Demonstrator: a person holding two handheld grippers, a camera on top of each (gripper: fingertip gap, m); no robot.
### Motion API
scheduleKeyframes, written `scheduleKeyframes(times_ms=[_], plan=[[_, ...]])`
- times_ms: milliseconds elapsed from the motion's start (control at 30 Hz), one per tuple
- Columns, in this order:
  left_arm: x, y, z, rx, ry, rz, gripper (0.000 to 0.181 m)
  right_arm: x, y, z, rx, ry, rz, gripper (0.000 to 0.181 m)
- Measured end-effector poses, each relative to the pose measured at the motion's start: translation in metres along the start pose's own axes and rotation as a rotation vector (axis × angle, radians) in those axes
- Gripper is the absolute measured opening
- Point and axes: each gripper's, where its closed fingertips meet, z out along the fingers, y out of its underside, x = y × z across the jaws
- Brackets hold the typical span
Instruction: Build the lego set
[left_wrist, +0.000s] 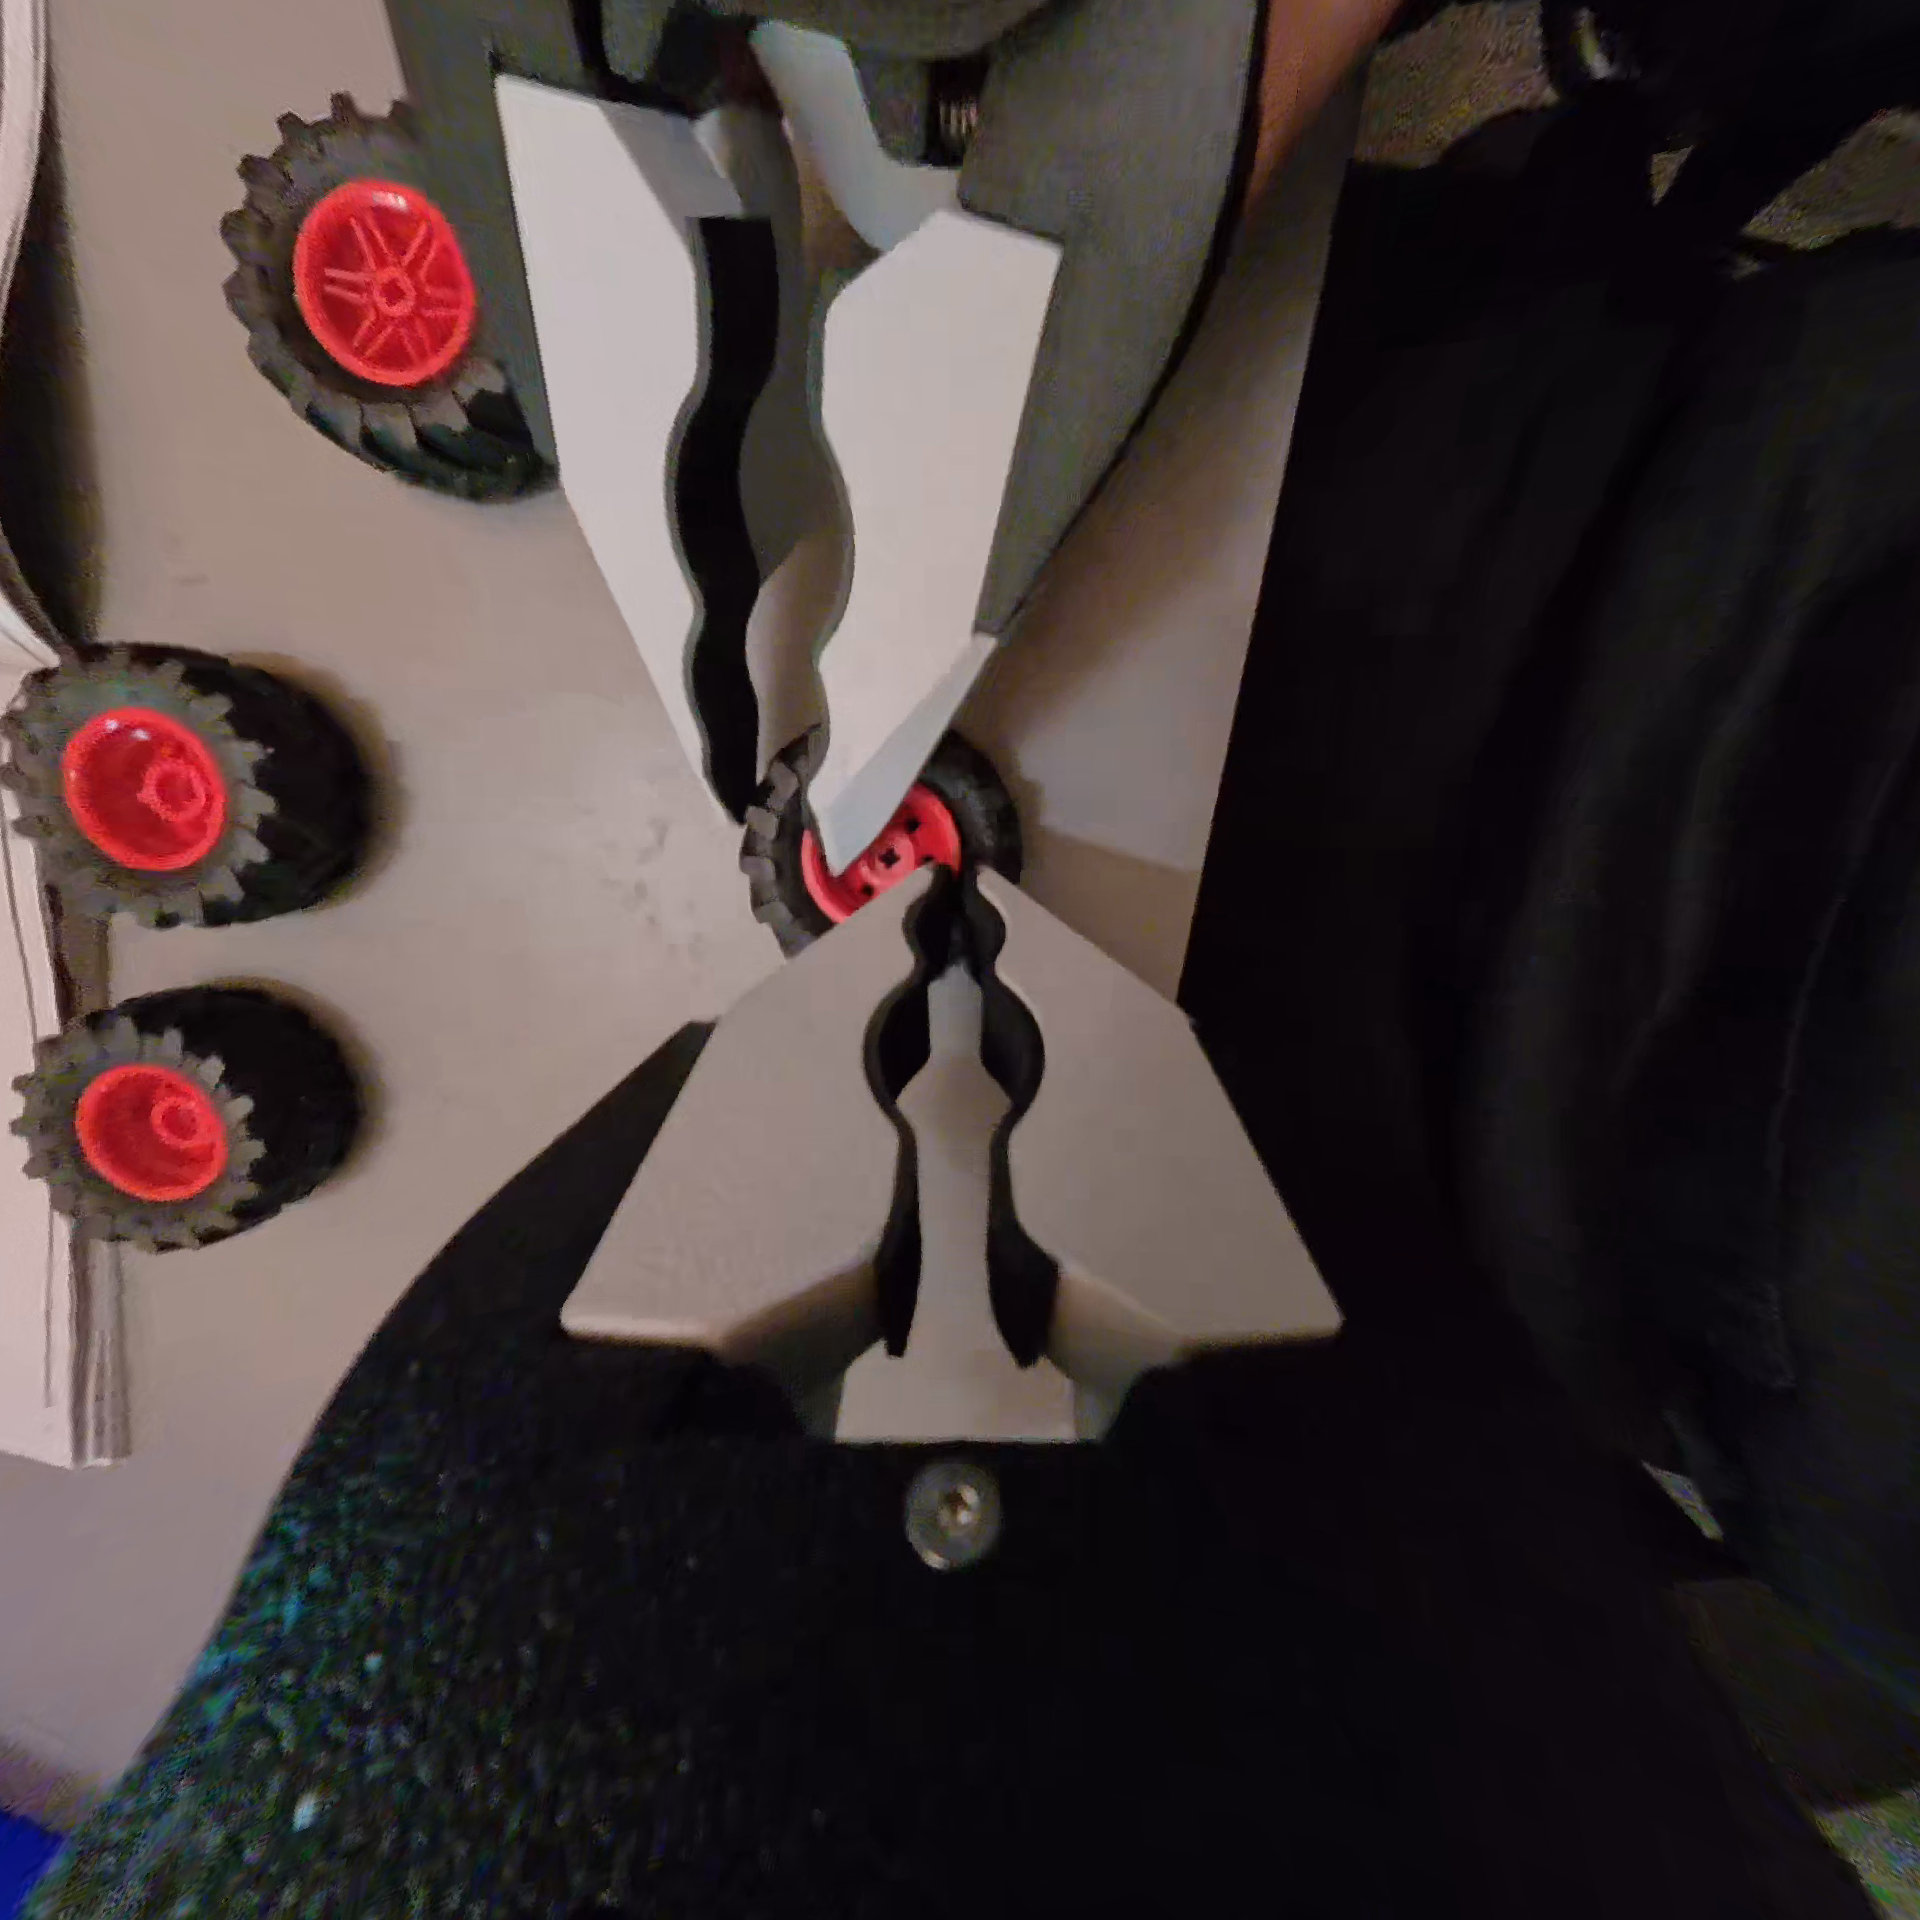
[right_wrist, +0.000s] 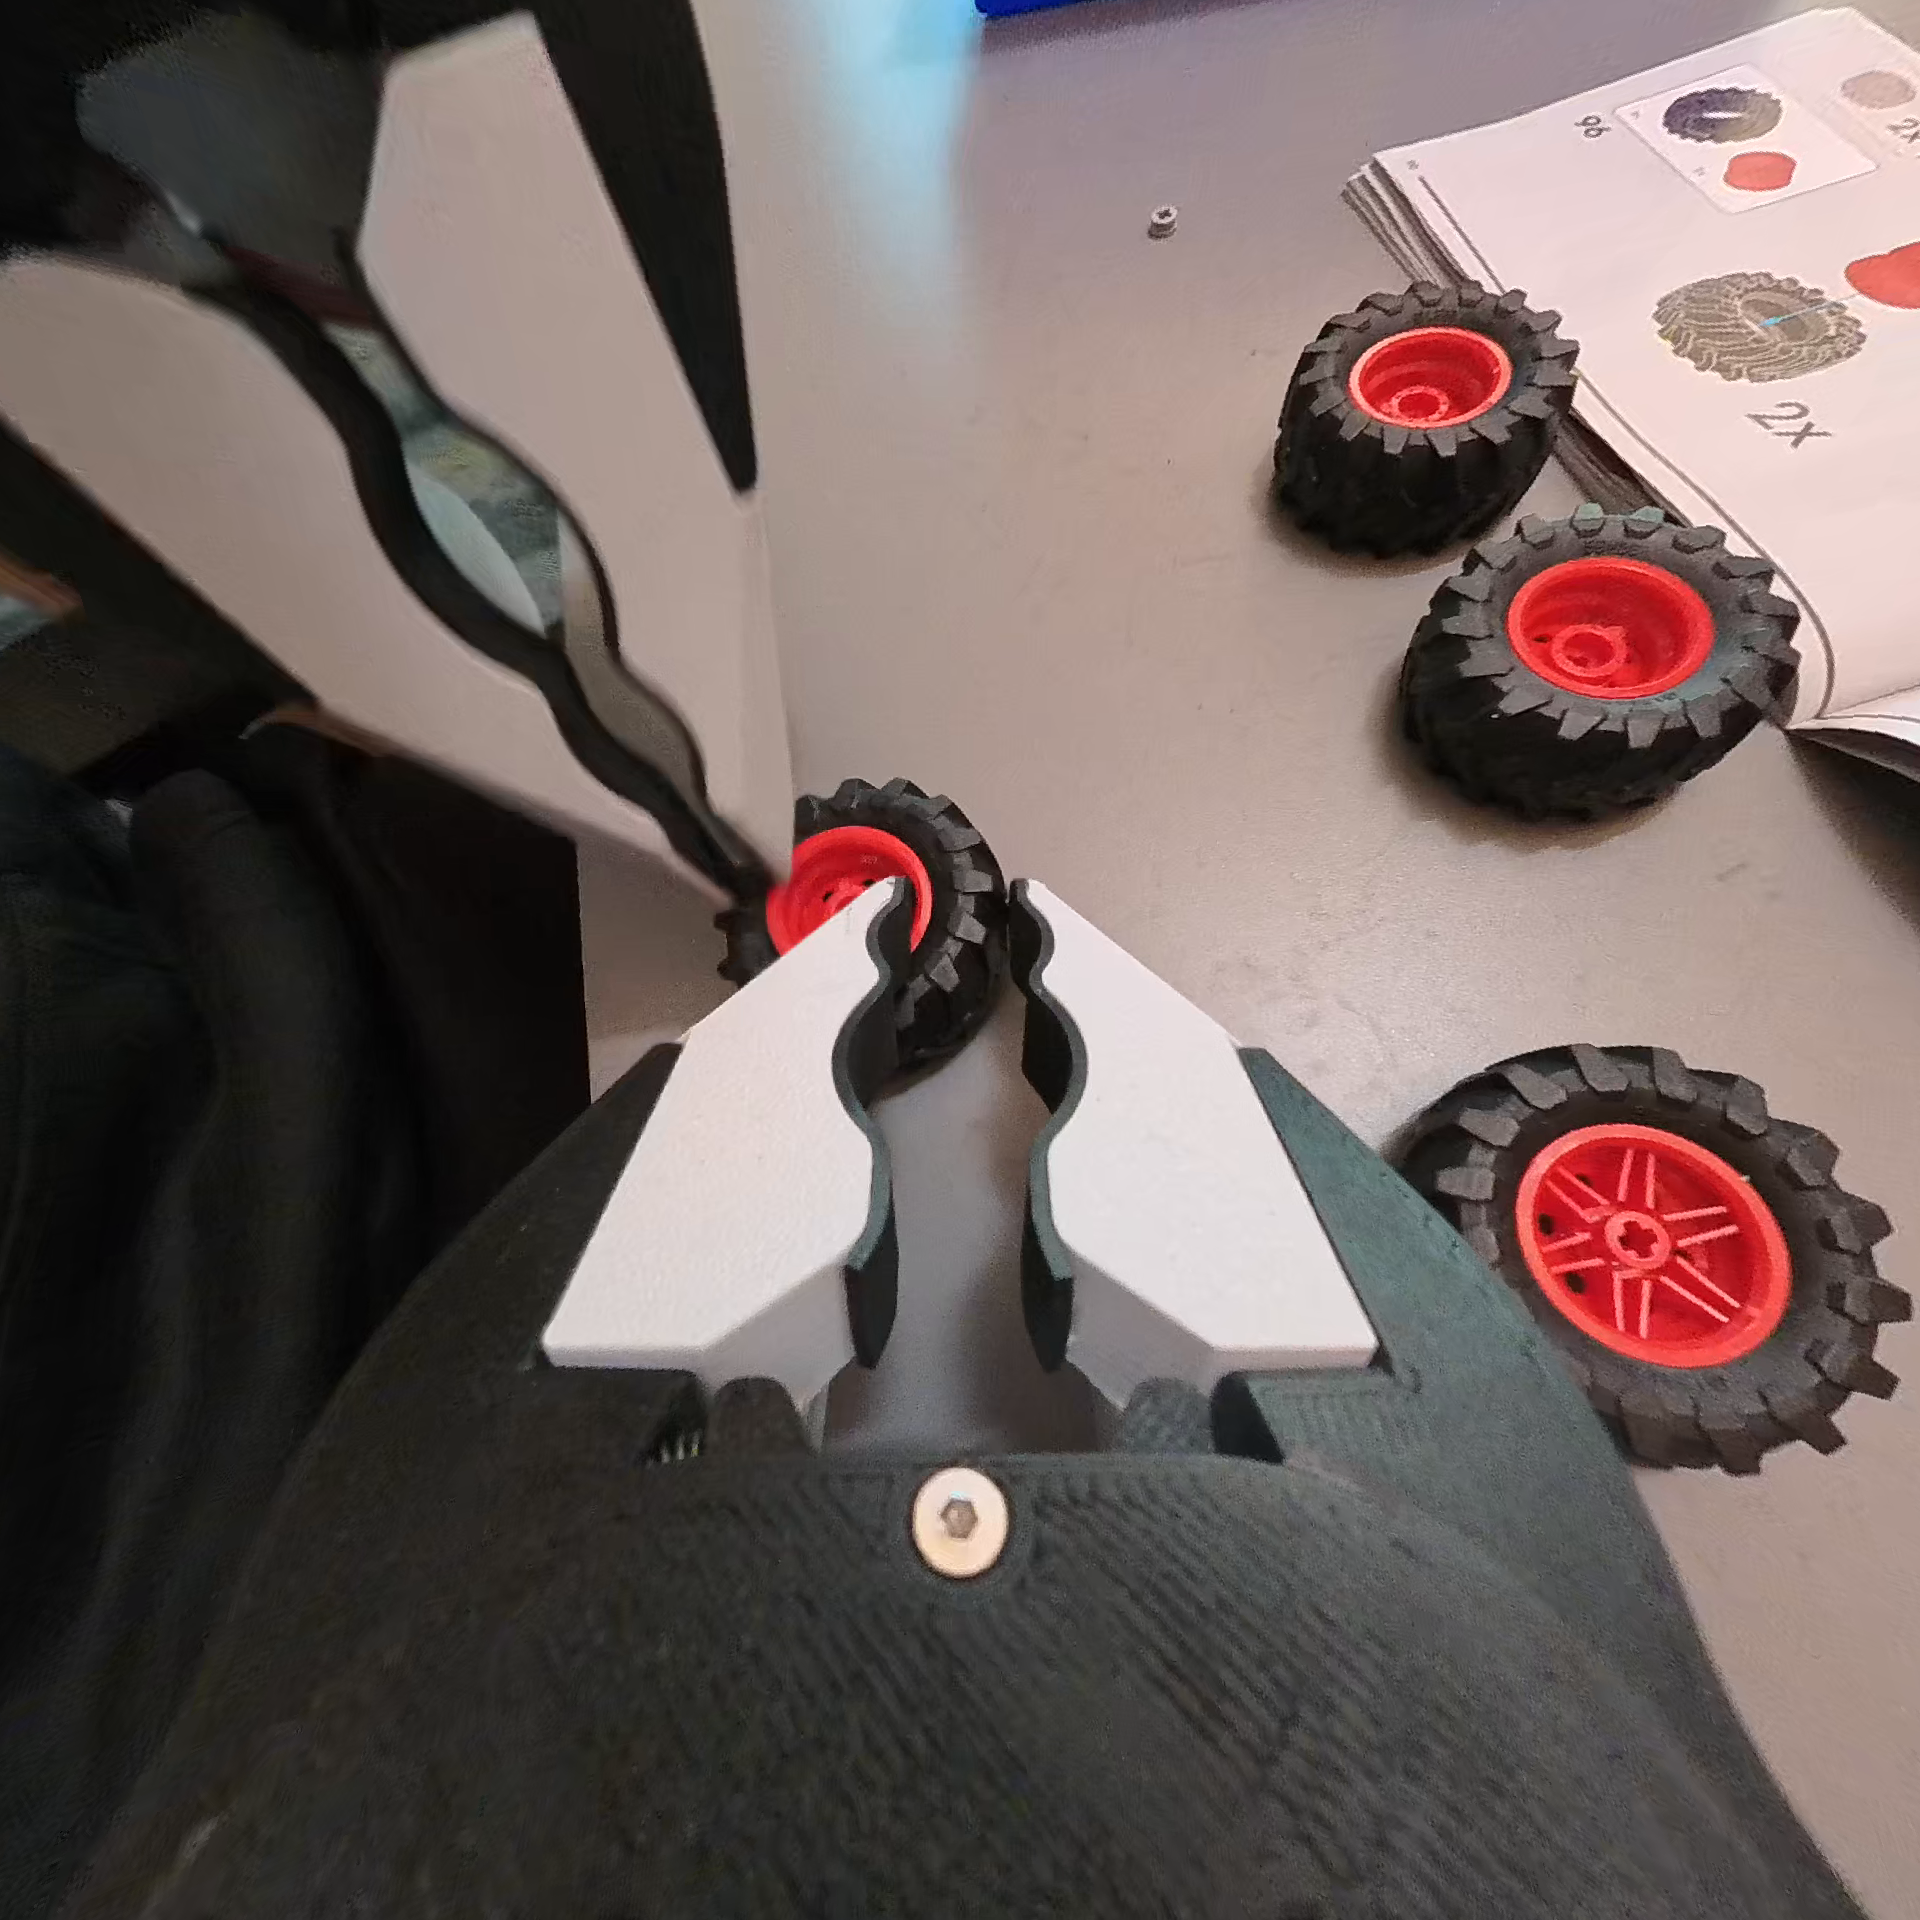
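A small wheel (right_wrist: 883, 914), a red hub in a black knobbly tyre, sits at the desk (right_wrist: 1143, 727) edge nearest the person, beside dark fabric (right_wrist: 260, 1143) that hangs past that edge. It is tipped up on its tread rather than lying flat. Its axle line leans, and the open side of the hub faces up and toward that near edge.

The left gripper (right_wrist: 750, 883) reaches in from that edge with its jaws clenched to a point on the red rim's edge. The right gripper (right_wrist: 958, 902) meets the wheel from the opposite side. Its jaws are closed around the tyre wall, with one fingertip (right_wrist: 883, 914) inside the hub and the other fingertip (right_wrist: 1029, 914) against the outer tread. In the left wrist view both pairs of tips crowd the same wheel, which hides much of it.

Three larger wheels lie flat farther in from the edge, well apart from the held one, with their axles upright. The spoked wheel (right_wrist: 1652, 1247) shows its spoked face and lies just beside the right gripper's body. The middle wheel (right_wrist: 1605, 655) and the far wheel (right_wrist: 1423, 416) show deep open hubs, and both touch the edge of an open instruction booklet (right_wrist: 1714, 260) at the desk's far side. A tiny grey piece (right_wrist: 1162, 220) lies alone on the bare desk beyond them
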Motion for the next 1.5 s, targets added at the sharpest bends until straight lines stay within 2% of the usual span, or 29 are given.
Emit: scheduleKeyframes(times_ms=[33,100,167,233,367,467,600,667,900,1067,1167,1233,1333,1400,1433,1500], plan=[[-0.005,0.004,-0.004,0.012,-0.022,-0.038,0.004,0.002,0.001,-0.002,0.002,0.011,-0.01,0.02],[-0.018,0.009,-0.013,0.088,-0.092,-0.112,0.014,0.006,0.003,-0.011,-0.012,0.02,-0.021,0.033],[-0.022,0.012,-0.016,0.181,-0.105,-0.182,0.024,0.007,0.005,-0.021,-0.036,0.005,-0.015,0.038],[-0.021,0.014,-0.015,0.254,-0.076,-0.279,0.037,0.003,0.009,-0.03,-0.067,-0.041,-0.015,0.045],[-0.022,0.006,-0.011,0.403,0.016,-0.451,0.038,-0.001,0.013,-0.029,-0.102,-0.096,0.01,0.052],[-0.023,0.011,-0.001,0.379,0.095,-0.594,0.039,-0.004,0.008,-0.02,-0.092,-0.143,0.084,0.051],[-0.014,0.013,0.009,0.372,0.164,-0.673,0.033,-0.005,0.008,-0.008,-0.12,-0.154,0.111,0.052],[-0.014,0.013,0.009,0.391,0.175,-0.707,0.033,-0.01,0.006,-0.005,-0.106,-0.176,0.118,0.045],[-0.007,0.003,0.011,0.55,0.22,-0.857,0.039,-0.012,0.006,-0.011,-0.027,-0.081,0.007,0.045],[-0.007,-0.01,0.013,0.616,0.142,-0.753,0.033,-0.012,0.012,-0.026,0.009,-0.04,-0.038,0.044],[-0.008,-0.021,0.01,0.667,0.048,-0.569,0.032,-0.012,0.018,-0.037,-0.026,-0.053,-0.013,0.043],[-0.006,-0.027,0.009,0.654,-0.02,-0.434,0.031,-0.012,0.018,-0.045,-0.024,-0.07,-0.02,0.043],[-0.002,-0.034,0.009,0.632,-0.095,-0.236,0.031,-0.006,0.003,-0.051,0.057,-0.028,-0.056,0.051],[0.002,-0.038,0.01,0.615,-0.107,-0.141,0.03,-0.014,0.005,-0.047,0.034,-0.068,-0.154,0.051],[0.004,-0.04,0.011,0.601,-0.109,-0.099,0.029,-0.019,0.009,-0.046,0.004,-0.09,-0.213,0.043],[0.007,-0.041,0.014,0.58,-0.11,-0.053,0.029,-0.023,0.011,-0.047,-0.017,-0.09,-0.299,0.039]])
